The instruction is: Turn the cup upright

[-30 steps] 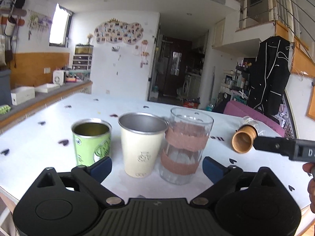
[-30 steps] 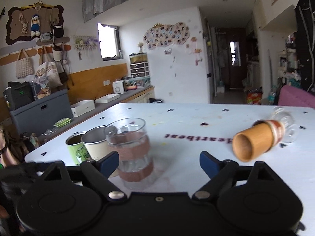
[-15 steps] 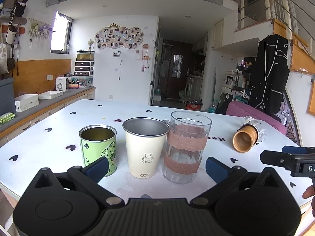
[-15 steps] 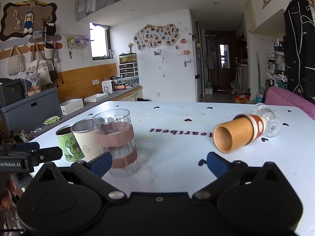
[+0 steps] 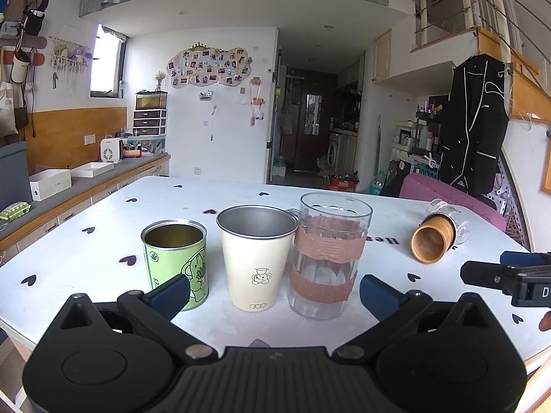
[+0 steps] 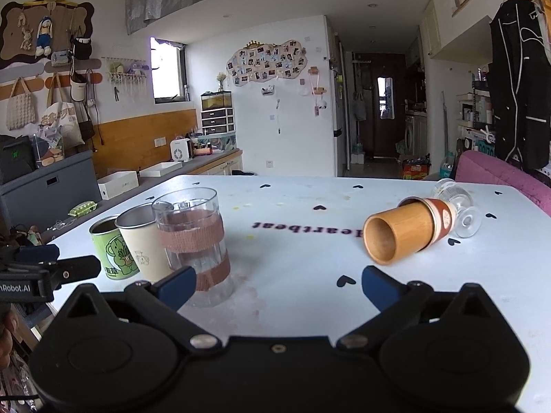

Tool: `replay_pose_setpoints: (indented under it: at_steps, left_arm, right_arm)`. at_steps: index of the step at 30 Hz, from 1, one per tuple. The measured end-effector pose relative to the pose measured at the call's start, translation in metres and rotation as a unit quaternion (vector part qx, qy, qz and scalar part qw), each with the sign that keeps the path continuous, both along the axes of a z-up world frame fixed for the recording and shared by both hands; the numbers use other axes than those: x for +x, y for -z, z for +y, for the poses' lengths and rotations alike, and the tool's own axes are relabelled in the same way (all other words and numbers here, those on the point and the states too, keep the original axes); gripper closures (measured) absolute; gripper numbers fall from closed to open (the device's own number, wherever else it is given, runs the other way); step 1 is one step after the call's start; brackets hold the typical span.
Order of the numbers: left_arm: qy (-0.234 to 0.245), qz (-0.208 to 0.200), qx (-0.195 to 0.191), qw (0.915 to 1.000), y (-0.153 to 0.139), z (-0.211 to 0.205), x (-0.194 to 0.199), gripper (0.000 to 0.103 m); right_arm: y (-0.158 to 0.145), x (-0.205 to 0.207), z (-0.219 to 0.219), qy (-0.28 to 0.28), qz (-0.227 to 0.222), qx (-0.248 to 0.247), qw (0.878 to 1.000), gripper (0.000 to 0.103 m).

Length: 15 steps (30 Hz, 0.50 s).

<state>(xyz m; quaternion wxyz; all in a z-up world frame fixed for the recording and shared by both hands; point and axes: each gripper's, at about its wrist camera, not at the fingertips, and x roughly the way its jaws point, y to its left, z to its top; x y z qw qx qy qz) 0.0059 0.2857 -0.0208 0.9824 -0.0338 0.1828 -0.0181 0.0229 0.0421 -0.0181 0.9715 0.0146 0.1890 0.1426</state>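
A wooden cup with a red band lies on its side on the white table, mouth toward me; it also shows in the left wrist view at far right. A small clear glass lies on its side just behind it. My right gripper is open and empty, short of the wooden cup, which lies ahead and to the right. My left gripper is open and empty, just in front of three upright cups.
A green tin, a cream metal cup and a clear glass with brown bands stand in a row. The right gripper's finger shows at the right edge. A pink chair stands beyond the table's far right.
Both grippers have pulled back and risen a little from the table. The right gripper has swung so the wooden cup sits nearer the middle of its view. The cups have not moved.
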Motion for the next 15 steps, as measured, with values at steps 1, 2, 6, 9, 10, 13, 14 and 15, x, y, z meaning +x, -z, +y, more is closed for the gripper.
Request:
replay_pose_setpoints:
  at_steps: [1,2,6,9,10,13,14,15]
  left_arm:
    - [0.0,0.0,0.0,1.0,0.0,0.0,0.0,0.0]
    - [0.0,0.0,0.0,1.0,0.0,0.0,0.0,0.0]
    - [0.001,0.001,0.002,1.0,-0.0003,0.0006,0.0,0.0]
    - [0.0,0.001,0.003,1.0,0.0004,0.0013,-0.0001,0.0]
    - [0.0,0.001,0.003,1.0,0.0003,0.0007,-0.0004,0.0]
    - [0.0,0.001,0.003,1.0,0.0003,0.0011,-0.0006,0.0]
    - [0.0,0.001,0.004,1.0,0.0004,0.0012,-0.0006,0.0]
    - [0.0,0.001,0.004,1.0,0.0004,0.0012,-0.0006,0.0]
  right_arm:
    - [0.0001,0.0001,0.0,0.0,0.0,-0.001,1.0,0.0]
    - [0.0,-0.0003,-0.0003,0.0,-0.001,0.001,1.0,0.0]
    - [0.001,-0.0002,-0.0002,0.002,-0.001,0.0,1.0,0.0]
    - [0.0028,0.0,-0.0013,0.004,-0.001,-0.001,1.0,0.0]
    - [0.0029,0.0004,-0.0014,0.005,-0.001,-0.001,1.0,0.0]
    - [0.0028,0.0009,-0.0024,0.006,-0.001,-0.003,1.0,0.0]
    - [0.0024,0.0008,-0.0023,0.005,-0.001,-0.003,1.0,0.0]
    - [0.0024,0.0008,-0.0023,0.006,-0.001,-0.003,1.0,0.0]
